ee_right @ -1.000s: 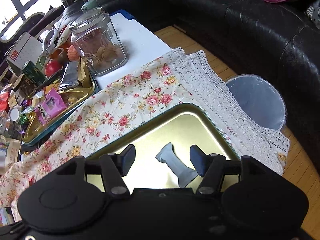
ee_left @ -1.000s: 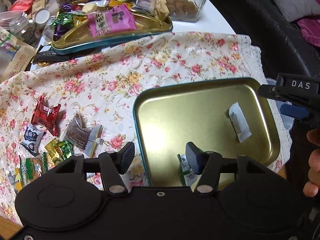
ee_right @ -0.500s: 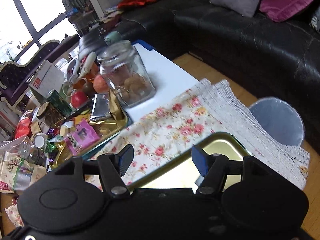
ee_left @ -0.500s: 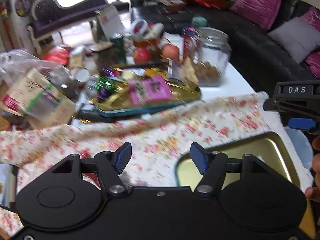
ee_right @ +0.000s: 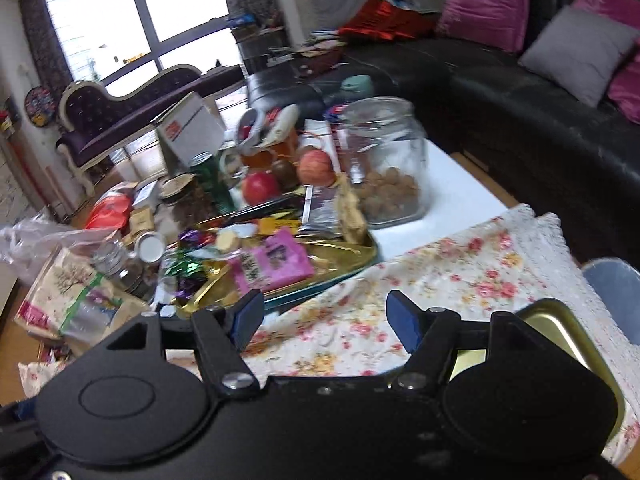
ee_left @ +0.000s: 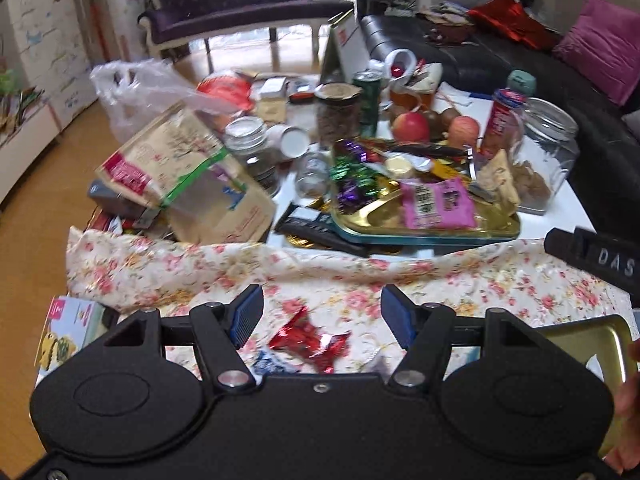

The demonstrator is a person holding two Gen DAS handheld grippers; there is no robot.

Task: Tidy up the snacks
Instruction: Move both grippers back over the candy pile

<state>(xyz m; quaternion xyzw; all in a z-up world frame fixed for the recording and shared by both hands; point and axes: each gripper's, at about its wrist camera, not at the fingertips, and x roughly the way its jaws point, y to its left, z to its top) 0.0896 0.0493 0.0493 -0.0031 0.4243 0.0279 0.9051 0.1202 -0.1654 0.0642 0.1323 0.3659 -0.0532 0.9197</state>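
Crinkly red foil candy [ee_left: 307,338] on floral cloth [ee_left: 460,280] under spread, empty left claw [ee_left: 322,314]; right claw [ee_right: 324,318] likewise agape.

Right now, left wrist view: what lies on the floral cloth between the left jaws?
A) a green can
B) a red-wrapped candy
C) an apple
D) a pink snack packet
B: a red-wrapped candy lies on the floral cloth in the gap of the open left gripper; the pink packet sits in the far tray.
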